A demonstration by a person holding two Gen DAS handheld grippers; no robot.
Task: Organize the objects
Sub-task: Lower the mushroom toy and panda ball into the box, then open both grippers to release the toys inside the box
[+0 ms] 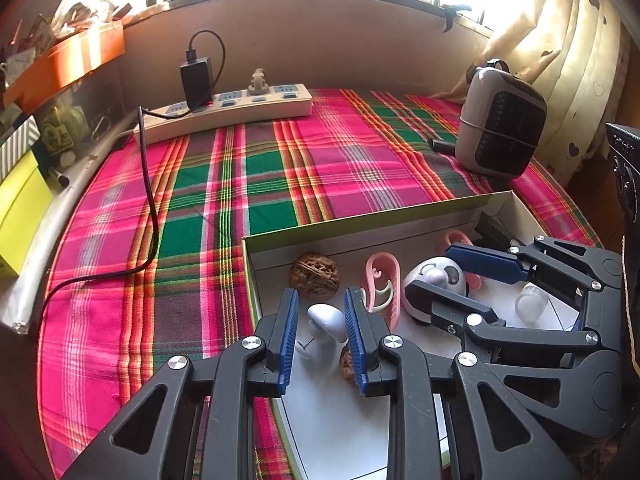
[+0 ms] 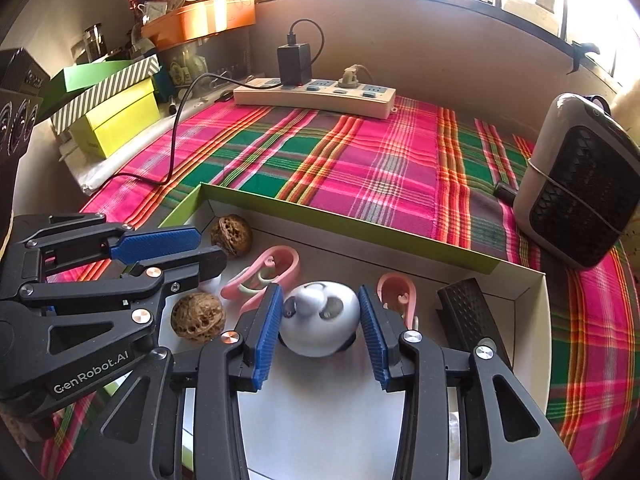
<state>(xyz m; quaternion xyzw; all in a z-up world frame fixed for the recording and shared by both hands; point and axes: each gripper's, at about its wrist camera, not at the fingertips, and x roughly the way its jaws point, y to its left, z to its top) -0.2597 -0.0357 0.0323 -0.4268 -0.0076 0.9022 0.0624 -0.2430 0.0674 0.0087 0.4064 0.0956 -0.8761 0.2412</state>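
A shallow white box with a green rim [image 1: 360, 216] [image 2: 344, 220] lies on the plaid cloth and holds small items. My left gripper [image 1: 321, 308] is open around a small white mushroom-shaped piece [image 1: 326, 318], pads apart from it; it also shows in the right wrist view [image 2: 192, 248]. My right gripper [image 2: 319, 310] is open with its pads either side of a white panda-faced toy [image 2: 320, 316] [image 1: 436, 276], not pressing it; it also shows in the left wrist view [image 1: 452, 270]. Two walnuts [image 1: 314, 276] [image 2: 198, 318], two pink clips [image 1: 382, 284] [image 2: 396, 294] and a black ridged piece [image 2: 468, 312] lie in the box.
A power strip [image 1: 236, 112] with a black charger and trailing cable [image 1: 150, 200] sits at the back. A grey heater [image 1: 500, 120] [image 2: 580, 184] stands at the right. Yellow and striped boxes [image 2: 116, 116] and an orange tray [image 2: 200, 20] crowd the left. A small clear bottle [image 1: 530, 302] lies in the box.
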